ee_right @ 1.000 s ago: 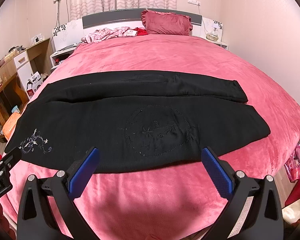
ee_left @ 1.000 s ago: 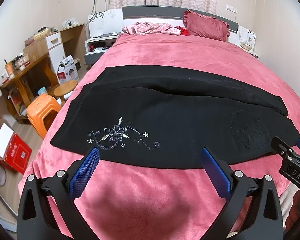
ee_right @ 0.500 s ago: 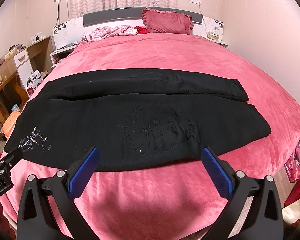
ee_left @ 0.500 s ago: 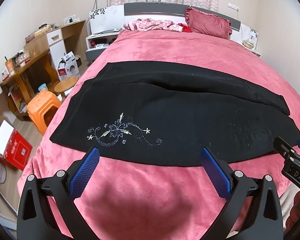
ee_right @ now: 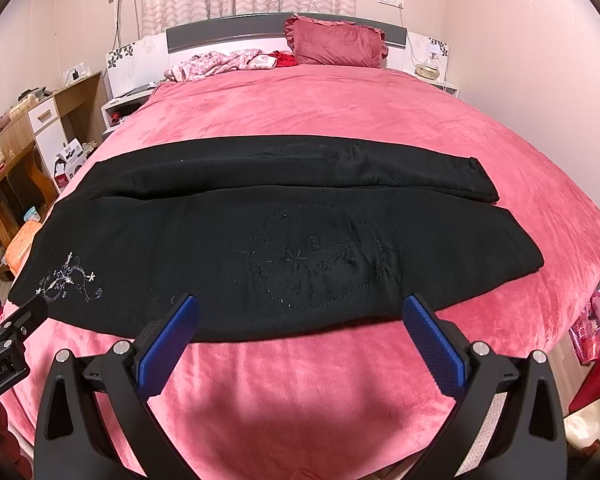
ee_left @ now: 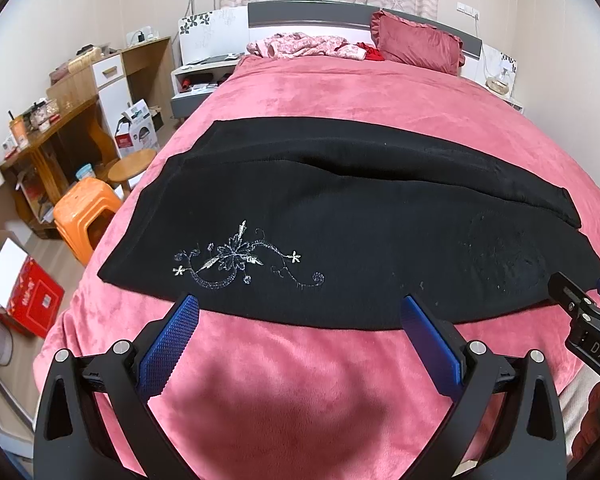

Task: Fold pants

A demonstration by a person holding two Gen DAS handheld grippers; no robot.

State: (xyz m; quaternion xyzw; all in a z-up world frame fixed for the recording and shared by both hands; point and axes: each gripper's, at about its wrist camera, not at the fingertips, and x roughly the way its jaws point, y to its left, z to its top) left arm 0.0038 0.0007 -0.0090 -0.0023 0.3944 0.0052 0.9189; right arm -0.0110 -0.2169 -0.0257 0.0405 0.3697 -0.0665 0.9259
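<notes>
1. Bed (ee_left: 340,92): covered edge to edge by a pink plush spread; it carries everything noted below.
2. Pants (ee_left: 340,216): black, laid flat across the width of the bed on its near half, waist end toward the right. One leg lies folded behind the other, the rear leg ending in a cuff (ee_right: 482,184) short of the front one's end. No gripper touches the fabric.
3. Left gripper (ee_left: 300,314): held above the bare spread just short of the pants' near hem; jaws spread wide, nothing between the blue pads.
4. Right gripper (ee_right: 300,314): likewise just short of the near hem, farther toward the waist end; jaws spread wide and empty.
5. Pillow (ee_right: 336,46): dark red, propped at the headboard, well apart from the pants.
6. Orange stool (ee_left: 84,216): on the floor beside the bed's left edge.
7. Silver floral embroidery (ee_left: 240,260): on the front leg near its left end, directly ahead of the left gripper.
8. Dark circular stitched motif (ee_right: 320,256): on the front panel, ahead of the right gripper.
</notes>
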